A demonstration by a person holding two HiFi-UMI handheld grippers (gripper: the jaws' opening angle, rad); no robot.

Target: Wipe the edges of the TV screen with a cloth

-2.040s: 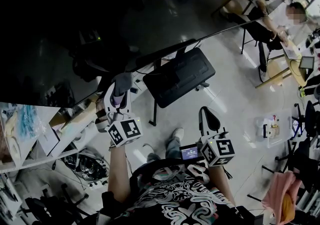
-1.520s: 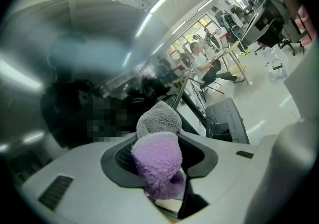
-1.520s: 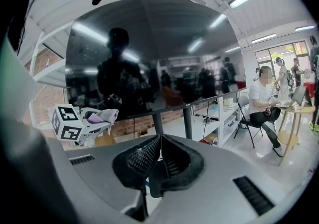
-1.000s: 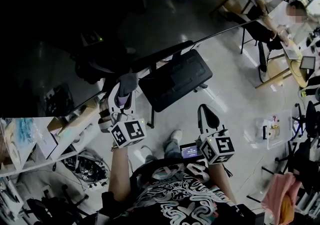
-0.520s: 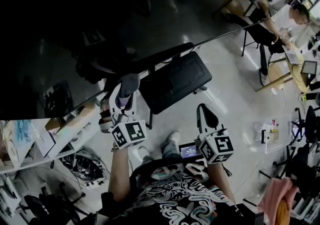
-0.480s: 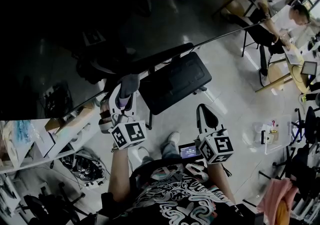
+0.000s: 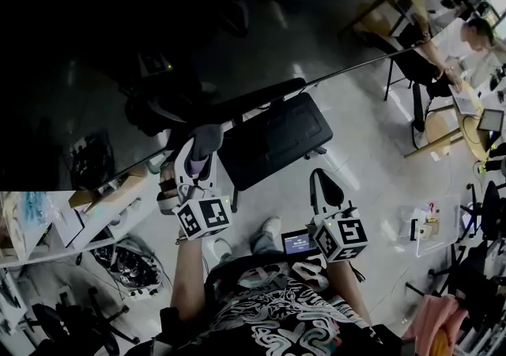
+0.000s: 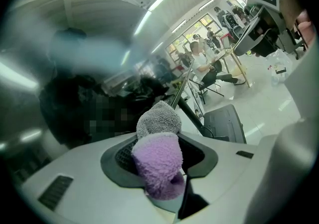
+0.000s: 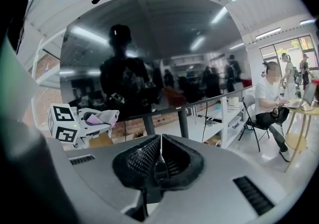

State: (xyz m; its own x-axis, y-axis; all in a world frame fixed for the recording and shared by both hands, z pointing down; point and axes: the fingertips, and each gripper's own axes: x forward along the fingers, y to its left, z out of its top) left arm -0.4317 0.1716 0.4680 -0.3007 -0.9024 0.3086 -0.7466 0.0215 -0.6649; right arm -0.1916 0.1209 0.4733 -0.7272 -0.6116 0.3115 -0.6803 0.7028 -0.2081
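A: Head view, item one?

B: We list the TV screen (image 7: 158, 46), a large, dark, glossy panel that fills the upper left. Its lower edge slants up toward the right.

A: Item two?

B: The left gripper (image 7: 198, 150), raised to that lower edge. A cloth (image 7: 204, 138) sticks out of its tip and meets the edge line. We cannot confirm from here that they touch.

A: Item three?

B: The right gripper (image 7: 324, 182), lower and to the right, well apart from the screen. It points up over the pale floor. A small lit display (image 7: 299, 241) sits beside its marker cube.

A: Anything else?

B: A black chair (image 7: 273, 137) stands just below the screen edge, between the two grippers. A seated person (image 7: 466, 34) is at a desk at far right.

A: Left gripper view?

B: We log the jaws pinching the cloth, which is folded into a wad, purple near the camera and grey at the far end. The wad fills the gap between the jaws. The screen edge runs off past the grey end.

A: Right gripper view?

B: We log the jaws pressed together with nothing between them. The screen is ahead and reflects ceiling lights and a dark standing figure. The left gripper shows at lower left with the cloth at its tip, by the screen's lower corner. The seated person is at far right.
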